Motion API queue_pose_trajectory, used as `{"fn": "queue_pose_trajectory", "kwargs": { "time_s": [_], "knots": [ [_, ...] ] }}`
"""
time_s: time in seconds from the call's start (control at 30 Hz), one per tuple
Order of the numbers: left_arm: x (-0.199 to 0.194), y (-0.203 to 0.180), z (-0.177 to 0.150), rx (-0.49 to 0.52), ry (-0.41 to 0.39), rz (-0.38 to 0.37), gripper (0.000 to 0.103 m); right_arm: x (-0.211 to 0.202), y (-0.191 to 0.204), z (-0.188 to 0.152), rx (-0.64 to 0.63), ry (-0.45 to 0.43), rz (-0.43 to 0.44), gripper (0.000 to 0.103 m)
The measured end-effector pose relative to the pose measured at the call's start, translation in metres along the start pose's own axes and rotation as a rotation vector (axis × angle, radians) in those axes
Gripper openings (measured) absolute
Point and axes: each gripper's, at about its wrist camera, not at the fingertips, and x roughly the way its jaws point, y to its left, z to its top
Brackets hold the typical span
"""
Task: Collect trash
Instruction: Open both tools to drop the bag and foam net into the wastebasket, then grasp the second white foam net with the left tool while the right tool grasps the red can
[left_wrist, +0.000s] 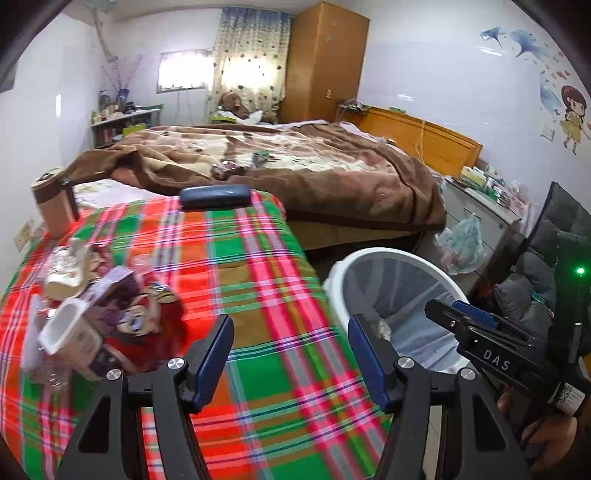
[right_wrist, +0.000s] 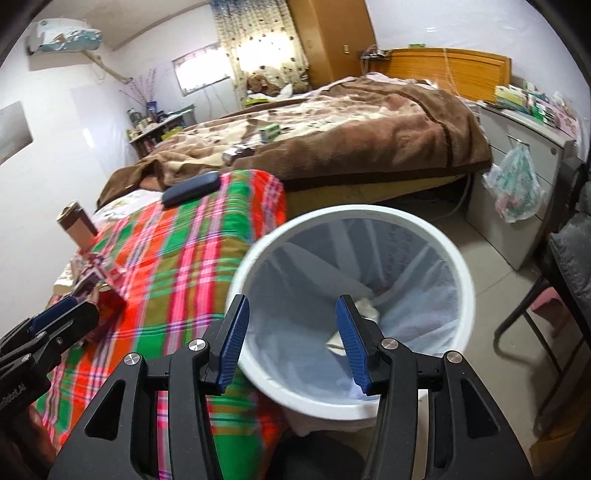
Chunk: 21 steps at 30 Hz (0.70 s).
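Note:
A pile of trash lies on the plaid-covered table at the left: a white yoghurt cup, wrappers and crumpled packets. My left gripper hovers open over the cloth just right of the pile, with nothing between its fingers. The white bin with a pale liner stands on the floor against the table's right side. A crumpled white scrap lies at its bottom. My right gripper hangs open over the bin's mouth, with nothing in it. It also shows in the left wrist view as the right gripper above the bin.
A brown lidded mug and a dark blue case sit at the table's far side. Behind is a bed under a brown blanket. A plastic bag hangs from a grey cabinet, and a chair stands at the right.

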Motion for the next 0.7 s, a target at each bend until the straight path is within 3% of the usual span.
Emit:
{"fn": "queue_pose_trajectory", "kwargs": {
  "time_s": [0.4, 0.7],
  "knots": [
    [-0.045, 0.074, -0.019, -0.101, -0.069, 0.143, 0.064, 0.006, 0.057, -0.009, -0.09, 0.013, 0.107, 0.051],
    [-0.067, 0.14, -0.039, -0.2, -0.072, 0.244, 0.064, 0.02, 0.106, -0.017, -0.155, 0.059, 0.184, 0.054]
  ]
}}
